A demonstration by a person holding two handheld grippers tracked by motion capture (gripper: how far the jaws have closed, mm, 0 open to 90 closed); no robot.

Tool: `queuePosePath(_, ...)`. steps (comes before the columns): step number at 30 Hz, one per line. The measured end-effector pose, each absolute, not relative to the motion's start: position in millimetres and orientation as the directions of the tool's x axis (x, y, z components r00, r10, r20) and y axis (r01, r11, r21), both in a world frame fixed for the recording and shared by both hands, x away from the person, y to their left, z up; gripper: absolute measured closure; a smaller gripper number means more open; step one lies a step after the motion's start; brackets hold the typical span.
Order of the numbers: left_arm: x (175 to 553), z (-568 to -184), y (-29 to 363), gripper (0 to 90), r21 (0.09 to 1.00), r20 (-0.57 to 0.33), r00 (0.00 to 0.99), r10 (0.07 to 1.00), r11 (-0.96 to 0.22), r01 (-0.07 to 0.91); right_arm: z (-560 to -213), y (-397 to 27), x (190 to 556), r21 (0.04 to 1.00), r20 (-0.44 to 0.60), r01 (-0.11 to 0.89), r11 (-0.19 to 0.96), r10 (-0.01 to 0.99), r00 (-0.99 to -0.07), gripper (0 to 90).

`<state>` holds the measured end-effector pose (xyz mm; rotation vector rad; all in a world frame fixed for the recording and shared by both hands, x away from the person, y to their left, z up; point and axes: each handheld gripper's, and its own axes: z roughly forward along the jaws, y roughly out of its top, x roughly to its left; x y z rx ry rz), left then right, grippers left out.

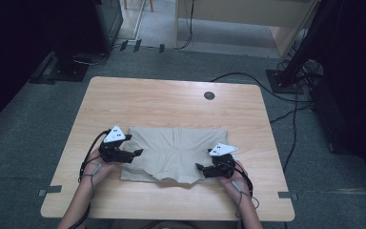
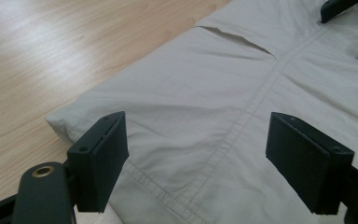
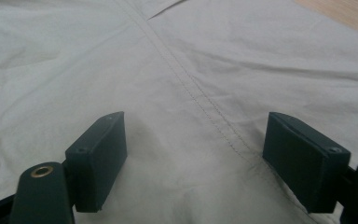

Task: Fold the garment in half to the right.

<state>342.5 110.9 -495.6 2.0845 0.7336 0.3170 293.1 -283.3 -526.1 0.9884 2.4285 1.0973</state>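
Note:
A folded beige garment (image 1: 176,150) lies flat near the front of the wooden table (image 1: 171,100). My left gripper (image 1: 138,152) hovers over the garment's left part, jaws wide apart, with a stitched seam (image 2: 242,121) running between them and nothing held (image 2: 196,154). At the garment's right front, my right gripper (image 1: 199,167) is open too, above cloth (image 3: 191,93) crossed by a seam (image 3: 200,100). The tips of the right gripper (image 2: 349,23) appear at the top right of the left gripper view.
A round dark cable port (image 1: 209,95) sits in the tabletop at the back. Cables (image 1: 286,119) trail over the grey carpet to the right, near a black stand (image 1: 290,71). Bare wood (image 2: 51,56) lies left of the garment.

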Motion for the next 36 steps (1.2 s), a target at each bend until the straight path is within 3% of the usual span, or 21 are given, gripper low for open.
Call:
queuePosePath(12, 360.8, -502.3, 118.1, 21.1, 0.825, -0.078, 0.788, 0.611, -0.405, 0.395, -526.1, -288.5, 296.5, 0.748, 0.011, 0.460, 0.479, 0.683, -0.730, 20.9)
queuePosePath(21, 372.5, -502.6, 119.6, 21.1, 0.811, -0.038, 0.777, 0.629, -0.434, 0.391, -526.2, -288.4, 296.5, 0.748, 0.010, 0.459, 0.480, 0.682, -0.731, 20.4)
queuePosePath(36, 389.5, -506.0, 127.9, 21.1, 0.804, -0.045, 0.758, 0.651, -0.427, 0.414, -526.3, -288.6, 295.5, 0.748, 0.010, 0.463, 0.475, 0.690, -0.724, 19.9)
